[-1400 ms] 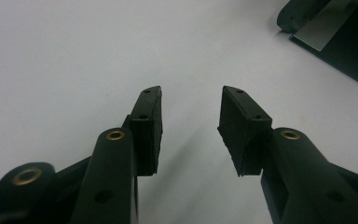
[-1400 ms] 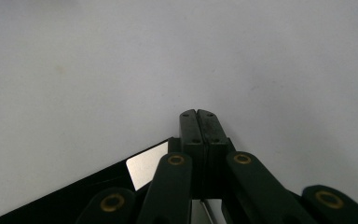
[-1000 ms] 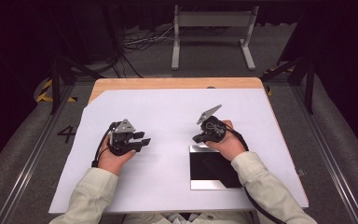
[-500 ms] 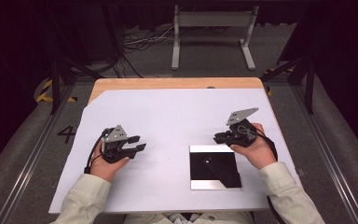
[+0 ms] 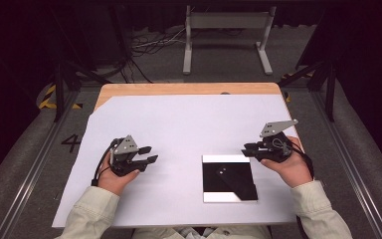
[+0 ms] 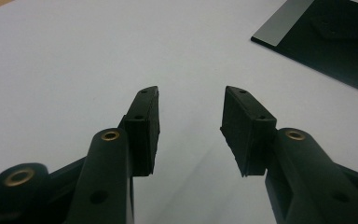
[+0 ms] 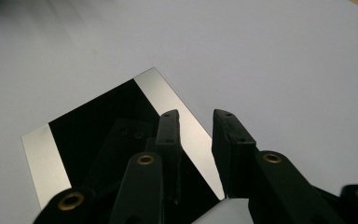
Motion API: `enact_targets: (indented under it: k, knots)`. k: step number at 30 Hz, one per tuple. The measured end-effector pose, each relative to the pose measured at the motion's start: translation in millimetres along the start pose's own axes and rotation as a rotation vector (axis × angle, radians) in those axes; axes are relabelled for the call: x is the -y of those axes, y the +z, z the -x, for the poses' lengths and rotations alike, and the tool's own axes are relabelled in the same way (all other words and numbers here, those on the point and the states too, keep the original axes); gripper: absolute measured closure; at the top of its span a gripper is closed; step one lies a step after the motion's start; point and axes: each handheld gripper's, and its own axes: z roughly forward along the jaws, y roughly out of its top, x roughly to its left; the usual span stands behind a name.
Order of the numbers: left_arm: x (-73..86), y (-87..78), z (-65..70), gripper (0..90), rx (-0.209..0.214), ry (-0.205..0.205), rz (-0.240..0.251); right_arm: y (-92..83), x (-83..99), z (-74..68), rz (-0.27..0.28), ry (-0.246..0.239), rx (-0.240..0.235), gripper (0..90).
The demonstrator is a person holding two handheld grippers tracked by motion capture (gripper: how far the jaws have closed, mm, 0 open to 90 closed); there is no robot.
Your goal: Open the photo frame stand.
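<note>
Moved right off the mirror plate [image 5: 228,177], right gripper [image 5: 248,148] now at its two o'clock corner, jaws just opening, parted with nothing between. Left gripper [image 5: 149,154] wide open and empty, well apart at nine o'clock.

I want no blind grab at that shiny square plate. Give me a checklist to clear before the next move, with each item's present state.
1. Left gripper empty, jaws apart: ok.
2. Right gripper empty, its jaws have just been opening, nothing between them: ok.
3. Mirror-like plate flat on the white sheet: ok.
4. Plate free of both grippers, untouched: ok.
5. Right gripper lined up on a plate edge: not ok; it sits off the plate's far right corner.
6. Plate's thickness and whether an edge can be pinched: cannot tell.
</note>
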Motion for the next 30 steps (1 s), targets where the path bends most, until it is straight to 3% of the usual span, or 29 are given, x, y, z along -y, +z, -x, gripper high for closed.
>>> enact_targets:
  k: [9, 19, 30]
  knots:
    - [-0.3, 4.1, 0.9, 57.2, 0.013, -0.003, -0.018, -11.5, 9.9, -8.9, -0.033, -0.002, 0.008, 70.0]
    - [-3.6, 8.9, -0.5, 58.9, 0.032, -0.003, -0.03, -21.8, 25.6, -18.6, -0.092, 0.007, -0.014, 69.3]
    - [-6.5, 15.8, -2.3, 59.0, 0.041, 0.005, -0.045, -22.0, 40.1, -28.4, -0.159, 0.002, -0.031, 68.6]
